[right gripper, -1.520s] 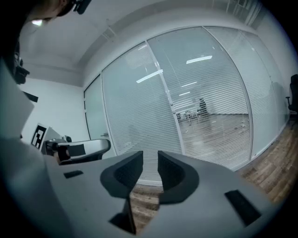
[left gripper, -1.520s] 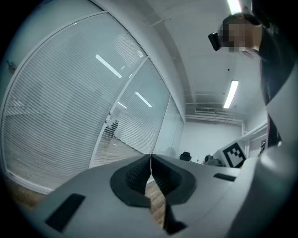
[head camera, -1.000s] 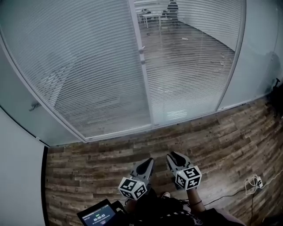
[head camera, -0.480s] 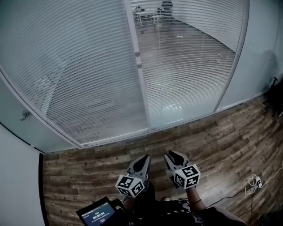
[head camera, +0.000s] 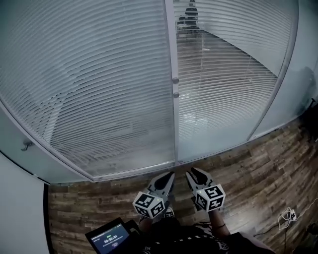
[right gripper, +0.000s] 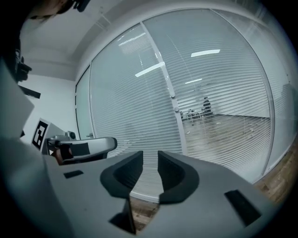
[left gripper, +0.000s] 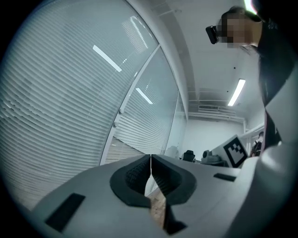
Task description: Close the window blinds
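Down near the bottom of the head view, the left gripper (head camera: 168, 177) and the right gripper (head camera: 193, 174) are held side by side over the wooden floor (head camera: 258, 168), both pointing toward a glass wall. The left gripper's (left gripper: 151, 158) jaws are pressed together with nothing between them. The right gripper's (right gripper: 150, 155) jaws stand a little apart, and the gap is empty. Neither gripper touches the window blinds (head camera: 89, 84), which hang behind the glass ahead of them.

On the pane left of the frame post (head camera: 174, 124) the slats form a nearly opaque sheet. On the right pane (head camera: 223, 84) the slats are tilted open, so the floor of the room beyond shows through, with chairs (head camera: 191, 11) at the far end. Two small knobs (head camera: 175, 80) sit one above the other on the post.

A device with a lit screen (head camera: 110, 240) shows at the lower left, and a cable (head camera: 287, 216) lies on the floor at the lower right.
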The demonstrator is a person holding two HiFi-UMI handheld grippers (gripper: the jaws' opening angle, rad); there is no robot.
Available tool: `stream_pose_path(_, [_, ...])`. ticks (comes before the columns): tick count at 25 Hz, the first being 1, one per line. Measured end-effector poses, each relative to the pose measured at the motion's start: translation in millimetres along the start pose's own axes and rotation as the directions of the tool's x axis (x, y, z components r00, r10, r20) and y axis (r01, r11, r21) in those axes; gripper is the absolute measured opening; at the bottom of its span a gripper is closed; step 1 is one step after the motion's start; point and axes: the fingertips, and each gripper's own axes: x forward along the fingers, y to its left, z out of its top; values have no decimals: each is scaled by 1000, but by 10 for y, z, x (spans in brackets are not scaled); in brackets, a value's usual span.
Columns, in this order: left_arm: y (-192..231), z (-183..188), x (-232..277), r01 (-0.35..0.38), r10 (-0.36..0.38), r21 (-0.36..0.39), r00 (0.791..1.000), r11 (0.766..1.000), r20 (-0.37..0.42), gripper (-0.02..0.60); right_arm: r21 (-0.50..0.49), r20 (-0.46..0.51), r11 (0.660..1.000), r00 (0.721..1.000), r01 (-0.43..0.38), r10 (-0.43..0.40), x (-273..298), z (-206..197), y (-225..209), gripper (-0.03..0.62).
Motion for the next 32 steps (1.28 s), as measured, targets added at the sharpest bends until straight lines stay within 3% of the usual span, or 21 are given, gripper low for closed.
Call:
stream_pose_path(6, [654, 150, 237, 5, -5, -16, 1000, 1000, -12, 8, -25, -4, 999, 999, 34, -34, 556, 161, -40, 110])
stream_pose_path(12, [920, 23, 437, 12, -15, -88, 999, 996, -40, 8, -78, -45, 994, 996, 76, -79, 845, 249, -274, 110])
stream_pose_path(17, [1095, 34, 715, 11, -14, -71, 999, 997, -49, 8, -198, -19, 975, 994, 100, -106, 1230, 587, -610, 110])
stream_pose_path(22, [1445, 223, 1124, -40, 39, -40, 999, 998, -30, 8, -301, 29, 947, 994, 113, -109, 1794, 1088, -1001, 110])
stream_pose_path(25, [1598, 374, 1404, -68, 68, -37, 998, 997, 0, 8, -412, 46, 903, 992, 123, -114, 2071, 1383, -1243, 111])
stream_pose_path(32, [1894, 517, 1956, -112, 113, -31, 994, 993, 5, 8, -685, 60, 707, 981, 174, -183, 2757, 1885, -1708, 115])
